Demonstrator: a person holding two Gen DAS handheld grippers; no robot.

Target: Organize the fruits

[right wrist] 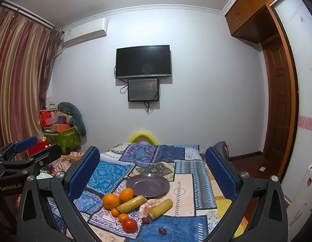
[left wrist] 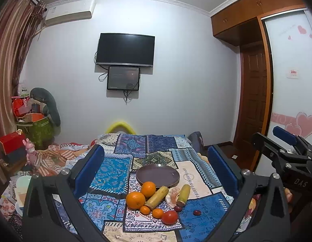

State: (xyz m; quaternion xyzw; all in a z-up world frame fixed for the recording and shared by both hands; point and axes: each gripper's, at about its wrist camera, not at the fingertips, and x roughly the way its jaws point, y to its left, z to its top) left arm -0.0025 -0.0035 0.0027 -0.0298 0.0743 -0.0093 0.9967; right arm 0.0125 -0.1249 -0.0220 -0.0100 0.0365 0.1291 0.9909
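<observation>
The room is lit evenly and a little dim, with a cool tone on the wall. The light comes probably from above. The television throws a soft shadow on its right side. The plate shows a small glare point. Both views are sharp in the centre, but straight lines bend strongly and the corners go black.

Two wrist fisheye cameras look forward and slightly down across a patchwork-covered surface toward the far wall and its television. The left view sits left of the right one; each catches the other claw at its edge. Both share the purple plate, the clustered fruit and the wardrobe side.
</observation>
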